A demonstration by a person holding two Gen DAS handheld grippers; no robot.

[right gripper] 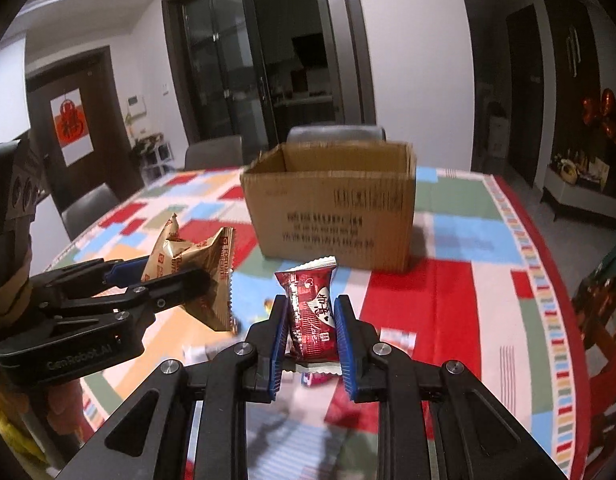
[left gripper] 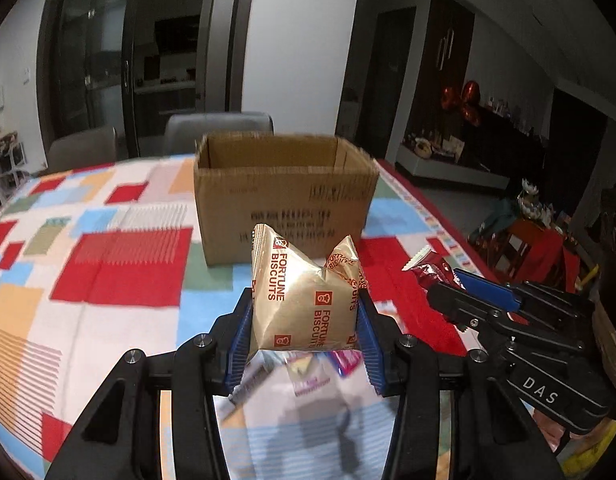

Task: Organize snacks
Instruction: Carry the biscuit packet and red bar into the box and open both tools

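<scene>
My left gripper (left gripper: 306,320) is shut on a gold Fortune Biscuits packet (left gripper: 304,296), held above the table and squeezed between the blue pads. From the right wrist view the same gold packet (right gripper: 196,264) and left gripper (right gripper: 176,276) show at the left. My right gripper (right gripper: 311,320) is shut on a red snack packet (right gripper: 311,312), standing upright between its pads; the red packet (left gripper: 427,268) and right gripper (left gripper: 459,284) also appear at the right of the left wrist view. An open cardboard box (left gripper: 284,196) (right gripper: 331,204) stands ahead of both grippers on the table.
The table carries a patchwork cloth (left gripper: 120,264) in red, blue, white and orange. A few loose snack packets (left gripper: 308,372) (right gripper: 319,376) lie blurred below the grippers. Grey chairs (left gripper: 218,130) stand behind the table. The table's right edge (right gripper: 555,300) drops off to the floor.
</scene>
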